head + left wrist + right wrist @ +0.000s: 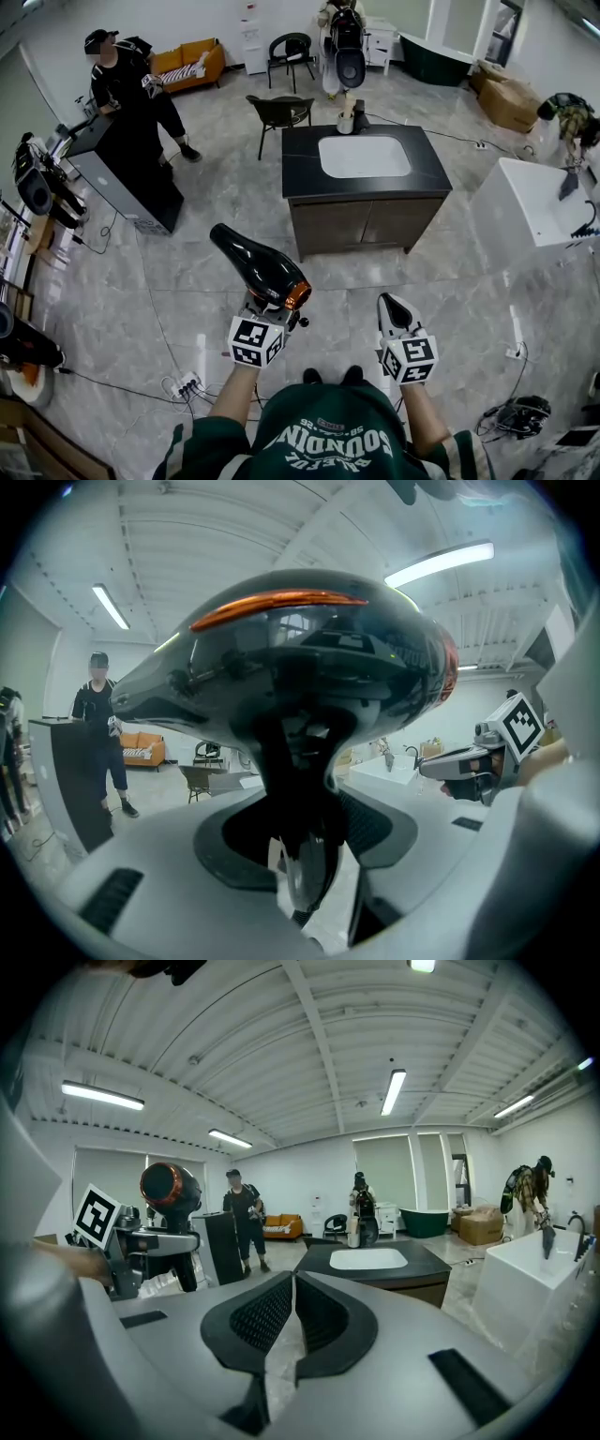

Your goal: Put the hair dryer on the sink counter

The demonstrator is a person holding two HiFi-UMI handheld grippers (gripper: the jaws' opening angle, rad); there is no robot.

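The left gripper [300, 864] is clamped on the slim handle of the hair dryer [255, 264], which is held over the floor, well apart from the dark tabletop [305, 173] around the sink ahead. The dryer's glossy, rounded black plastic barrel looks rigid, slippery and top-heavy, so the handle seems the surest hold. The right gripper [292, 1316] is empty, its jaws almost together.

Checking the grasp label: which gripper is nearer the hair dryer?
Left. The left gripper is shut on the hair dryer, gripping its handle; the right gripper, jaws together and empty, is apart from it, off to its right.
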